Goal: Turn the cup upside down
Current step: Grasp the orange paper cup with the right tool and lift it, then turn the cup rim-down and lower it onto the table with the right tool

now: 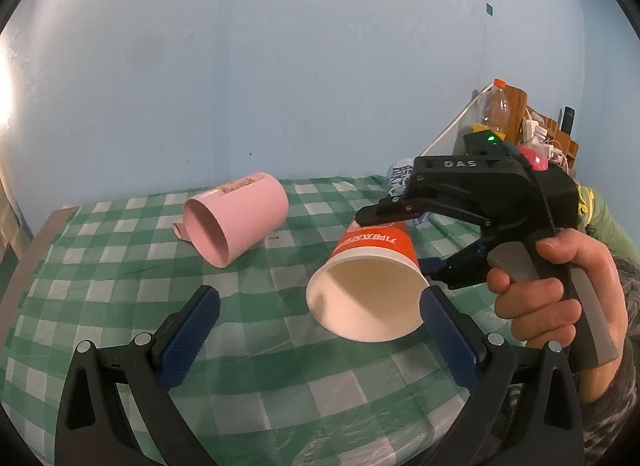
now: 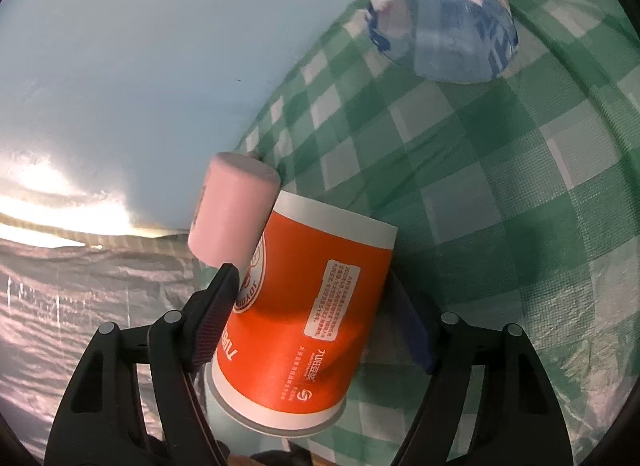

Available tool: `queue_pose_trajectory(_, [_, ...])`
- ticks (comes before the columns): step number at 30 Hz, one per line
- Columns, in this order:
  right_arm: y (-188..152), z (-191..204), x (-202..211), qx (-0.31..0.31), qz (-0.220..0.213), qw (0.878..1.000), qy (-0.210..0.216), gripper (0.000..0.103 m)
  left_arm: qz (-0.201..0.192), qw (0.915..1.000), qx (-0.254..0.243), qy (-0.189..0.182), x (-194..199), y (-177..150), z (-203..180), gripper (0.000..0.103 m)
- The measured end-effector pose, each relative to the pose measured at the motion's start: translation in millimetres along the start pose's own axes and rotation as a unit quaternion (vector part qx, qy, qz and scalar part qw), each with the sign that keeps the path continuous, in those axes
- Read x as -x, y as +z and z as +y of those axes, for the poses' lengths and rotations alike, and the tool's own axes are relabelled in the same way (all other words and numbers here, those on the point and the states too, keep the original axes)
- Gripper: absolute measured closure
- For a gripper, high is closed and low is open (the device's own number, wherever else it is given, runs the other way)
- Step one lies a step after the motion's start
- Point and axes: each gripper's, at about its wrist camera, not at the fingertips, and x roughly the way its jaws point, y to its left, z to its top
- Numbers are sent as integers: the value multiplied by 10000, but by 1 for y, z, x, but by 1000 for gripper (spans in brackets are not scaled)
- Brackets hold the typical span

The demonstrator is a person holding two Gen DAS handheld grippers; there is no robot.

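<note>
Right wrist view had the orange cup [image 2: 296, 306] clamped between my right gripper [image 2: 316, 318] pads, lifted off the checkered cloth [image 2: 500, 185], mouth tipped toward my wide-open, empty left gripper [image 1: 320, 330]. Mid-flip, I judged: next, roll further and set it rim-down, clear of the pink cup [image 1: 236, 221].

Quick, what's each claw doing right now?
Left claw: open, holding nothing.
Right claw: closed on the orange paper cup, tilted above the tablecloth.

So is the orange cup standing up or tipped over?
Tipped. The orange cup is held tilted in the right gripper, its open mouth facing the left camera, and it looks empty inside.
</note>
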Motion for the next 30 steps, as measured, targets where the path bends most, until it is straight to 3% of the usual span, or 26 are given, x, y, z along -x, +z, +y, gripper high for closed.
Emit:
queue_pose_trajectory(5, [-9, 19, 21, 646, -488, 9967, 82, 28, -44, 10000, 18, -2, 2, -1, 1, 2])
queue_pose_trajectory(8, [-22, 43, 37, 1505, -967, 9836, -238, 28, -62, 10000, 63, -11, 2, -1, 3, 2])
queue_pose_trajectory(11, [-45, 68, 51, 2561, -1658, 9485, -849, 29, -89, 9999, 109, 9, 3, -1, 7, 2])
queue_pose_trajectory(13, [-64, 81, 56, 3174, -2197, 9129, -1328, 30, -106, 9998, 173, 10, 4, -1, 10, 2])
queue_pose_trajectory(21, [-105, 84, 44, 4304, -3511, 7967, -2380, 30, -73, 9989, 458, -37, 5, -1, 24, 2])
queue_pose_trajectory(25, [-124, 83, 37, 4600, -3809, 7588, -2598, 30, -74, 9990, 441, -14, 4, -1, 23, 2])
queue_pose_trajectory(30, [-133, 80, 35, 4639, -3902, 7462, -2752, 30, -33, 9991, 420, -30, 3, -2, 22, 2])
